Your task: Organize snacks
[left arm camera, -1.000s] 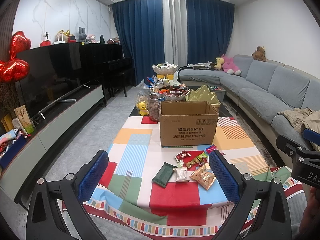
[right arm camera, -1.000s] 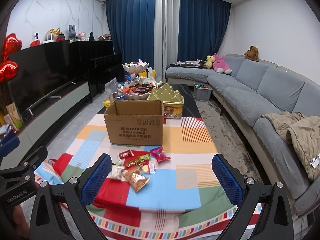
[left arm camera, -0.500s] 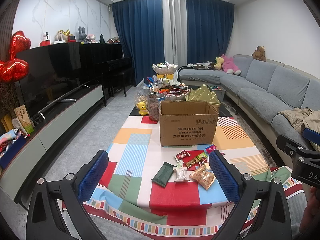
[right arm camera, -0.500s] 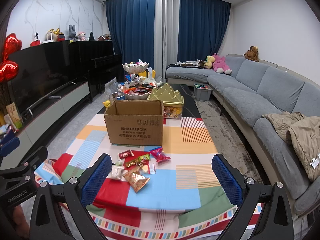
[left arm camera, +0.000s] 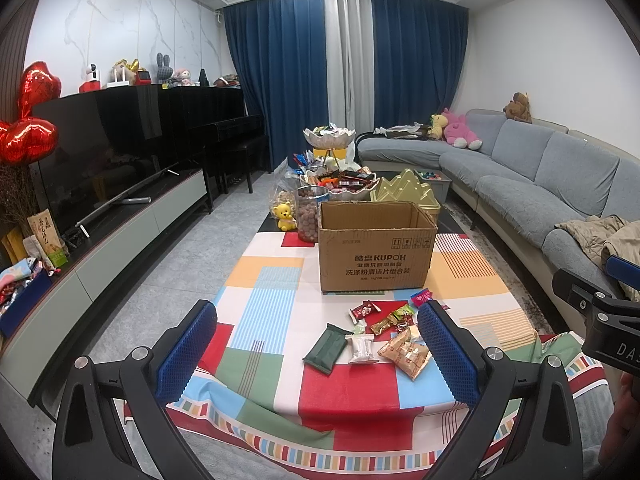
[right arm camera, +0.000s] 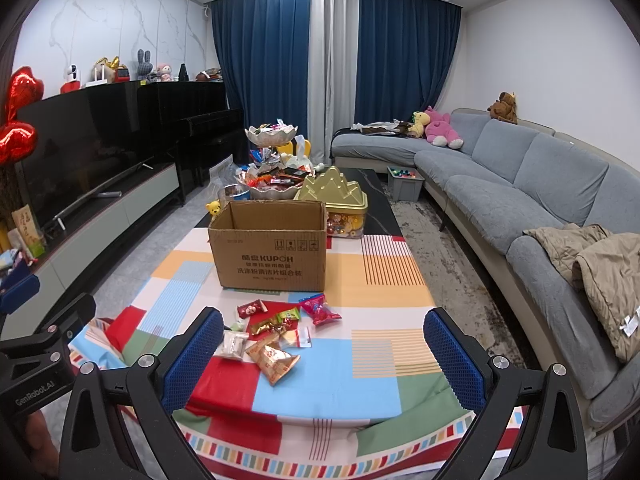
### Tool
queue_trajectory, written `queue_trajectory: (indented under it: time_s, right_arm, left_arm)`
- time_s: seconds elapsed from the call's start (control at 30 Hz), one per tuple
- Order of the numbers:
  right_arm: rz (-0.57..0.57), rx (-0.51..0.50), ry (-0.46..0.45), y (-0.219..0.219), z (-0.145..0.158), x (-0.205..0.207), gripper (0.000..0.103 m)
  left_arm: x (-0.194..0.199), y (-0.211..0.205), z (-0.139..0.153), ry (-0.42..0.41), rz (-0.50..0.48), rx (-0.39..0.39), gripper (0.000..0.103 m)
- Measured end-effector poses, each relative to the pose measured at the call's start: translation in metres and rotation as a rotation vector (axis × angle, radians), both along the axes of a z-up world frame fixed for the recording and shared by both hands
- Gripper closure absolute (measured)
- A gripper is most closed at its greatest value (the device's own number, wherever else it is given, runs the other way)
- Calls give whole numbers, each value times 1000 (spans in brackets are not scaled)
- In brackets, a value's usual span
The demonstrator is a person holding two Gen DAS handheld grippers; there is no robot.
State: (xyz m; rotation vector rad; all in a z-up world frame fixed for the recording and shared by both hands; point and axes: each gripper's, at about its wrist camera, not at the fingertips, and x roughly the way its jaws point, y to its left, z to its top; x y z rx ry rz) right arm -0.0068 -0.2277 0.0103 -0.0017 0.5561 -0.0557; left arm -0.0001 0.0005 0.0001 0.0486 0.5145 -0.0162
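Both tools are held back from the near edge of the table (left arm camera: 272, 280), which wears a colour-block cloth, and nothing has been picked up — the job appears to be at its opening step. The left gripper (left arm camera: 316, 354) has its blue-padded fingers spread wide with nothing between them; the right gripper (right arm camera: 324, 354) is likewise wide apart and empty. The snacks (right arm camera: 276, 330) lie in a loose cluster on the cloth, just in front of an open cardboard box (right arm camera: 272, 254) that stands upright near the middle of the table. In the left wrist view a dark green packet (left arm camera: 326, 347) lies at the left of the cluster, beside a white packet (left arm camera: 361, 349) and an orange packet (left arm camera: 406, 354). Judged from the layout, the box is the likely destination. The next move calls for lowering one gripper over an outlying packet — the green one is best separated — and closing across its narrow width without dragging its neighbours.
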Motion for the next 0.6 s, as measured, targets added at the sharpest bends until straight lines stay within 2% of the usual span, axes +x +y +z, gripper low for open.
queue_trajectory:
  time_s: [0.6]
  right_arm:
    - [4,-1,8,0,2,0,1]
  left_arm:
    - [0,0,0,2,1,-1,1]
